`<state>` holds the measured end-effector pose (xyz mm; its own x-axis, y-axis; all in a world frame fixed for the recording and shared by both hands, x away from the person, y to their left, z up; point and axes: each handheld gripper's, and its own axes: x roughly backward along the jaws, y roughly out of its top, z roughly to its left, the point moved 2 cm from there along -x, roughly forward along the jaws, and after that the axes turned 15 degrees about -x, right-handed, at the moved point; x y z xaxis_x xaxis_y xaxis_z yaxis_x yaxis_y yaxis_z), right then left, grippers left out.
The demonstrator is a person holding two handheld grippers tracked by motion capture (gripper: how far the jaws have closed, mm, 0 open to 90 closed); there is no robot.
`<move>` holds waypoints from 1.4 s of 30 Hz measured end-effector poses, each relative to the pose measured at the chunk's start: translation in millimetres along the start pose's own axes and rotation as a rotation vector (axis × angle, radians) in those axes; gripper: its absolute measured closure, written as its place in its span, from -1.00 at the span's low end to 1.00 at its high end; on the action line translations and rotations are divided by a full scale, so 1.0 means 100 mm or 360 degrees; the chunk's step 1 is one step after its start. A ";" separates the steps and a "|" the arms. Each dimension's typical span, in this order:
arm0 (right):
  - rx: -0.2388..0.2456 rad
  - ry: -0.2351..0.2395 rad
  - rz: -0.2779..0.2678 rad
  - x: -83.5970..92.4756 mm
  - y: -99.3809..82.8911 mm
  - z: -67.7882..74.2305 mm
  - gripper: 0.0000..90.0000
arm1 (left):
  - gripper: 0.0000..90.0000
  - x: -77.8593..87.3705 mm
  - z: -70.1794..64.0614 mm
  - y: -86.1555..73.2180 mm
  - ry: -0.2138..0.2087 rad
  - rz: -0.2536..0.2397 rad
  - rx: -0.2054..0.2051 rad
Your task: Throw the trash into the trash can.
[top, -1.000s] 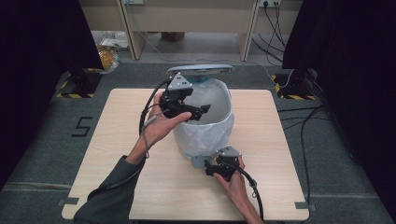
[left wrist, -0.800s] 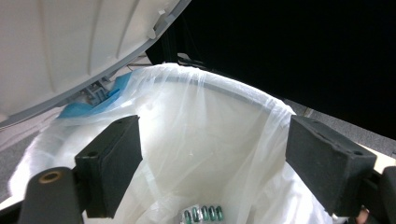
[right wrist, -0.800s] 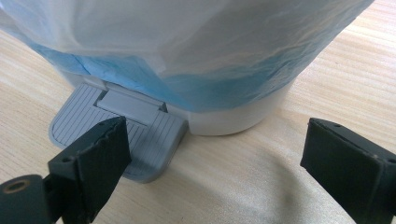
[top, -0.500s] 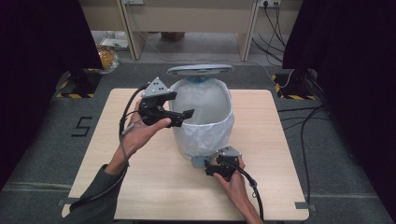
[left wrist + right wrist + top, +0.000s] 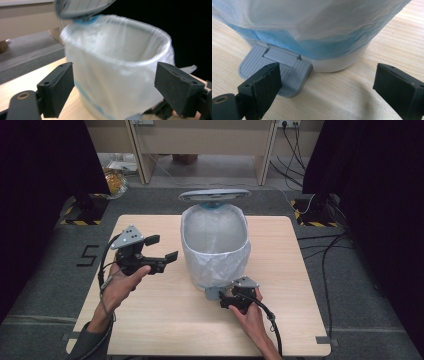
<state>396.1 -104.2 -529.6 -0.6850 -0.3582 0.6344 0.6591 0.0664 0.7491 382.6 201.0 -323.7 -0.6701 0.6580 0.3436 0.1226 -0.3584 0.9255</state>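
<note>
A pedal bin [image 5: 215,245] lined with a white bag stands mid-table, its grey lid [image 5: 214,195] raised at the back. My left gripper [image 5: 166,247] hovers to the bin's left, pointing at it. Its jaws have just been opening and stand open with nothing between them. In the left gripper view the bin [image 5: 117,75] and lid [image 5: 80,7] lie beyond that gripper [image 5: 113,92]. My right gripper [image 5: 225,295] is low at the bin's front and open. In the right gripper view [image 5: 325,85] one jaw lies over the grey pedal [image 5: 277,70]; the other is beside the bin base [image 5: 337,65].
The wooden table [image 5: 150,320] has bare surface left, right and in front of the bin. Cables [image 5: 325,250] run over the floor at the right. A yellow bag [image 5: 116,182] lies on the floor at the back left, near a desk leg [image 5: 140,155].
My left gripper has moved left and a little down, from over the bin's left rim to clear of the bin. The right gripper and the raised lid have stayed put.
</note>
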 end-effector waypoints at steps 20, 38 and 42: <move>-0.0006 0.0000 0.0001 0.00 0.00 0.00 -0.82 | -0.66 -0.05 -0.07 -0.83 0.0017 0.0060 0.0078; -0.0017 0.0010 0.0003 0.00 0.00 0.00 -0.82 | -0.65 -0.30 -0.26 -1.63 -0.0007 0.0260 0.0120; -0.0016 0.0013 0.0002 0.00 0.00 0.00 -0.82 | -0.64 -0.28 -0.22 -1.76 0.0001 0.0283 0.0187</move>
<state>396.3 -104.0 -529.6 -0.6817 -0.3658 0.6336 0.6629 0.0577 0.7465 364.1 231.0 -499.8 -0.6308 0.5909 0.5030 0.3233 -0.3891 0.8626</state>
